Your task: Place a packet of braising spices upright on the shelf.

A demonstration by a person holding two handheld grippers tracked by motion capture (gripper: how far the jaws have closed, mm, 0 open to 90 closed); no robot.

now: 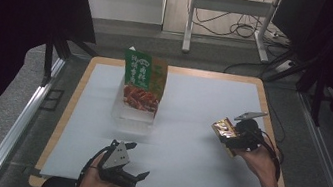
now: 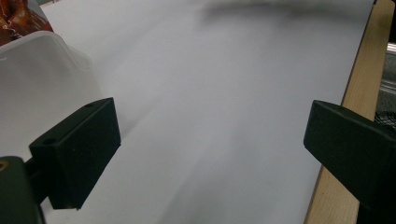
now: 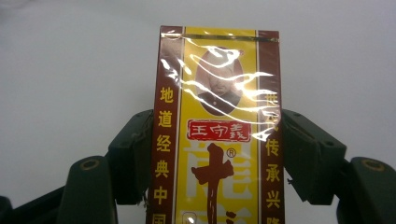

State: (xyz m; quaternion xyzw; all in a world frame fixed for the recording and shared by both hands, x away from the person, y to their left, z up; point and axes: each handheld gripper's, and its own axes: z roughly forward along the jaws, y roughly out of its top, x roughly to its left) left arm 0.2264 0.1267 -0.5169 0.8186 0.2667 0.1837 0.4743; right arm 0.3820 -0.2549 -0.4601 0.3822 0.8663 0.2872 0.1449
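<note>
Right gripper (image 1: pixel 234 136) clamped on yellow spice packet (image 3: pixel 217 126), lifted above table (image 1: pixel 190 122); not yet placed. Left gripper (image 1: pixel 131 161) wide open, empty. Clear bin (image 1: pixel 133 113) holding snack bag (image 1: pixel 142 82).

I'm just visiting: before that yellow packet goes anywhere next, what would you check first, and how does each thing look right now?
1. Right hand-held gripper shut on the yellow packet: ok.
2. Packet sits straight between the jaws: ok.
3. Left hand-held gripper open and holding nothing: ok.
4. Clear plastic tub stands free on the white mat: ok.
5. Green and red bag upright in the tub: ok.
6. Room left in the tub for the packet: cannot tell.
</note>
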